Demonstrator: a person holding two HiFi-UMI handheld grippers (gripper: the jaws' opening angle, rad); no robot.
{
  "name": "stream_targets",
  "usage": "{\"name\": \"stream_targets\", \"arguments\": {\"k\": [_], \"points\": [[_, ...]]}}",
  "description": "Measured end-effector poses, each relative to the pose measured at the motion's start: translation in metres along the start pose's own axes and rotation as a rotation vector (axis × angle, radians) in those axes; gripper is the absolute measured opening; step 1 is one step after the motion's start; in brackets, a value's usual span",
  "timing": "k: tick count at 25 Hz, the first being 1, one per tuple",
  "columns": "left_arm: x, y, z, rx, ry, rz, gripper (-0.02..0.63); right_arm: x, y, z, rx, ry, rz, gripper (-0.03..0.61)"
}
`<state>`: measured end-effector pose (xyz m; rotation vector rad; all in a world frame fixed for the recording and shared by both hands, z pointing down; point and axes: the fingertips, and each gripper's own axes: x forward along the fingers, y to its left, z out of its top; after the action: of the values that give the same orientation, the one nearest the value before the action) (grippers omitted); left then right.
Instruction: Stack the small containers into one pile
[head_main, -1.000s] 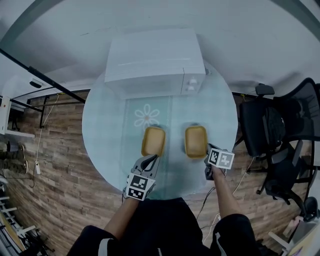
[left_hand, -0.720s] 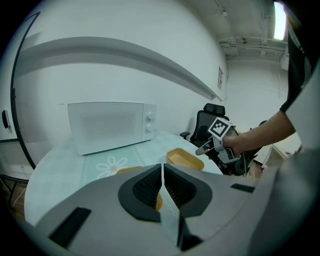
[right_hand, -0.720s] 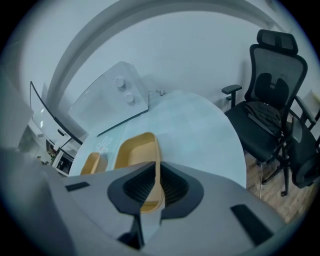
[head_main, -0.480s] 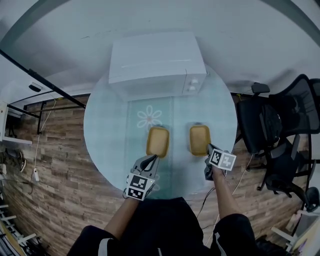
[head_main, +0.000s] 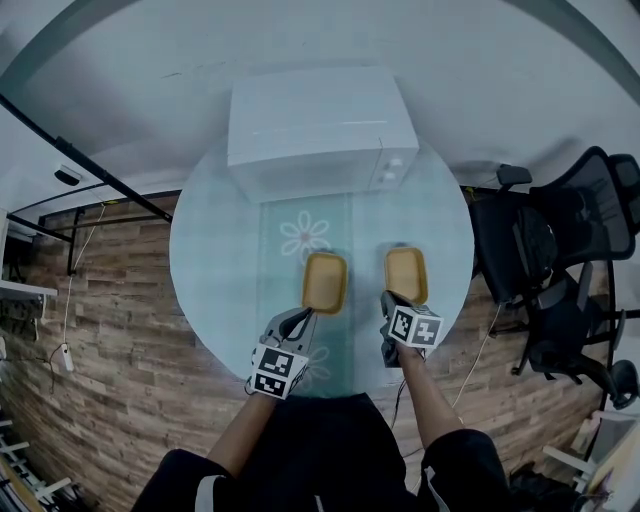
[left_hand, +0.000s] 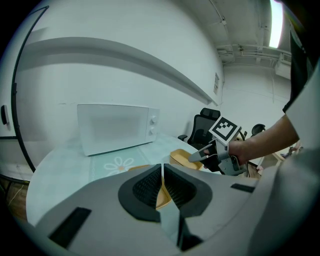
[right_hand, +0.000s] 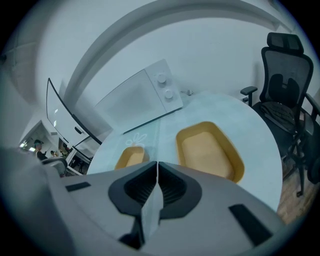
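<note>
Mustard-yellow small containers, two of them, side by side but apart on the round glass table (head_main: 210, 260). Left container (head_main: 325, 283) on the daisy placemat (head_main: 300, 235), right container (head_main: 406, 276) off it, both short of the white microwave (head_main: 315, 125). Left gripper (head_main: 300, 319) hovering just behind the left one, jaws pressed together, empty. Right gripper (head_main: 389, 301) close by the right one's near end, jaws likewise together, gripping nothing. Looks like the approach step, with nothing stacked yet. Next up, probably: open one pair of jaws, pinch a rim, lift, nest into the other.

Jaws together, left gripper (left_hand: 162, 166) faces near container (left_hand: 136, 168); right gripper (left_hand: 195, 156) by far container (left_hand: 181, 159).
</note>
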<state>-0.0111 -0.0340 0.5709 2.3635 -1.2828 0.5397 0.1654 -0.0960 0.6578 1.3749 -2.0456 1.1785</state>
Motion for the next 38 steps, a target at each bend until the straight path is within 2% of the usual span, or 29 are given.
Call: {"name": "stream_targets", "arguments": {"k": [10, 16, 35, 38], "points": [[-0.020, 0.023, -0.009, -0.019, 0.008, -0.015, 0.025, 0.025, 0.050, -0.022, -0.036, 0.035, 0.029, 0.031], [-0.030, 0.040, -0.015, -0.029, 0.011, -0.004, 0.025, 0.047, 0.065, -0.035, -0.052, 0.091, 0.032, 0.080], [-0.056, 0.086, -0.034, -0.100, 0.030, 0.103, 0.025, 0.095, 0.057, -0.055, 0.041, 0.198, -0.059, 0.078], [-0.057, 0.085, -0.034, -0.102, 0.030, 0.108, 0.025, 0.096, 0.056, -0.056, 0.055, 0.206, -0.060, 0.051]]}}
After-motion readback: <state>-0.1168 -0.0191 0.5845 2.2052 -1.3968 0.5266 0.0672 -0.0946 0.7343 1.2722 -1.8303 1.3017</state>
